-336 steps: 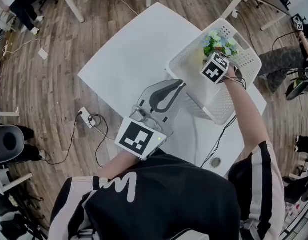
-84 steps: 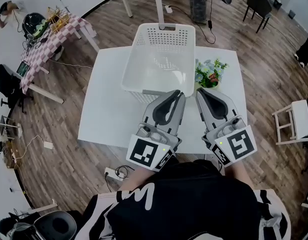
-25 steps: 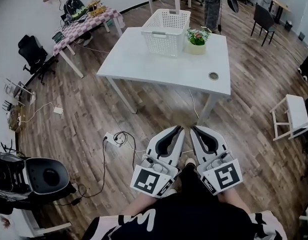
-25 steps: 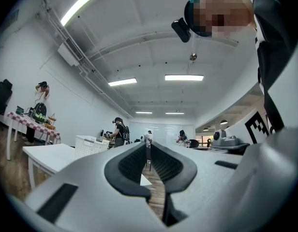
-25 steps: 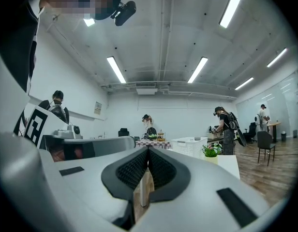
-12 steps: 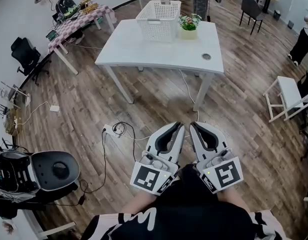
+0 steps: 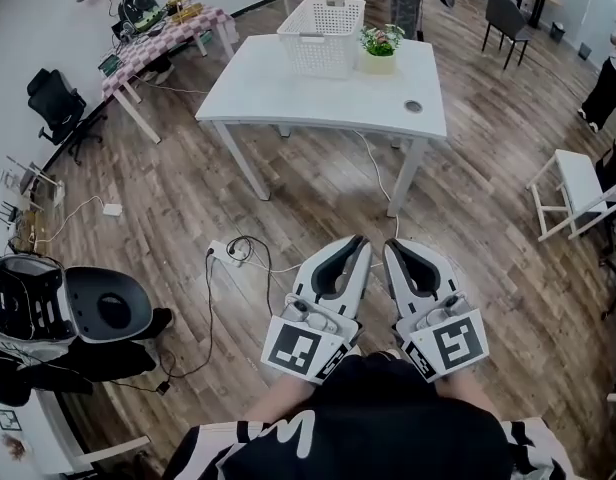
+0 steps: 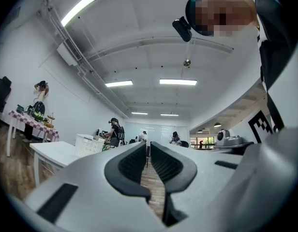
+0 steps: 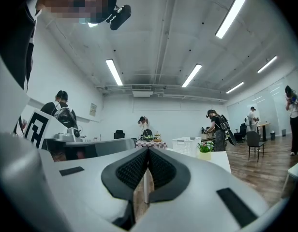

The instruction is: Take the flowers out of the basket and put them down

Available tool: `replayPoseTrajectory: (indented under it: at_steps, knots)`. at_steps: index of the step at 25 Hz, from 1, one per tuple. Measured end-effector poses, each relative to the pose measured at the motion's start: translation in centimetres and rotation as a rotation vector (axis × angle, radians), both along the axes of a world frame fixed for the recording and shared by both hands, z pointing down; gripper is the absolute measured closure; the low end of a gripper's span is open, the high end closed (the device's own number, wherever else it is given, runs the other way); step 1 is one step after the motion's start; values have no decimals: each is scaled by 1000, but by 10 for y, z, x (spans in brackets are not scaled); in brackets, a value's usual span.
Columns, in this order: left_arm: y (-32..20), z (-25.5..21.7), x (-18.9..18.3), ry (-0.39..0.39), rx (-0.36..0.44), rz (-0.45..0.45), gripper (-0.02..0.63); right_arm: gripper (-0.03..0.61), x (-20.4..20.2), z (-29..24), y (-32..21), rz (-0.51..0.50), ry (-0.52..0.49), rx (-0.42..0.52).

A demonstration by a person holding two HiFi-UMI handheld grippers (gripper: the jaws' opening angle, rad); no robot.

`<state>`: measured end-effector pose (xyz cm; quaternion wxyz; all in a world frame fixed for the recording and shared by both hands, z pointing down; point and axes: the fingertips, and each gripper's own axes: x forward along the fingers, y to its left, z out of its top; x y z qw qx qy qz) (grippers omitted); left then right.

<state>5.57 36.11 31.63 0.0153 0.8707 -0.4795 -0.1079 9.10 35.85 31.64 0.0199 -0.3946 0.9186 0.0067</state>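
White plastic, perforated all round, makes up the laundry basket (image 7: 322, 34) at the far side of the white rectangular bench (image 7: 318, 98). Just beside it on the right, and outside it, stands the bunch of green-leaved, pale-blossomed flowers in a cream pot (image 7: 379, 46), upright on the bench top. That placing suggests the task is finished: the flowers are out and set down. It also fits how the tools are held. The left gripper (image 7: 362, 239) and the right gripper (image 7: 389, 245) sit side by side close to the person's body, well apart from the bench. Each is clenched, pads together with nothing between them, as if at rest. The bench top also carries a small dark round cable port (image 7: 414, 106). Around the bench lie a brown wood-plank floor (image 7: 288, 188), a white power strip with black cables (image 7: 224, 255), a black office chair (image 7: 103, 313) and a white chair (image 7: 573, 193)
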Motion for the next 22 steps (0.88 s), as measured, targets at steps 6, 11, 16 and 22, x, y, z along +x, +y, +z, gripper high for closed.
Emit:
replayPoseTrajectory:
  at_steps: [6, 11, 16, 22]
  knots:
    - [6, 2, 6, 3, -6, 0, 583, 561, 7, 2, 5, 9, 16, 3]
    - [6, 5, 9, 4, -8, 6, 583, 561, 9, 2, 6, 8, 4, 4]
    - [8, 6, 9, 4, -9, 19, 583, 561, 3, 2, 10, -1, 4, 11]
    - [6, 7, 8, 2, -2, 30, 583, 561, -1, 3, 11, -3, 10, 20]
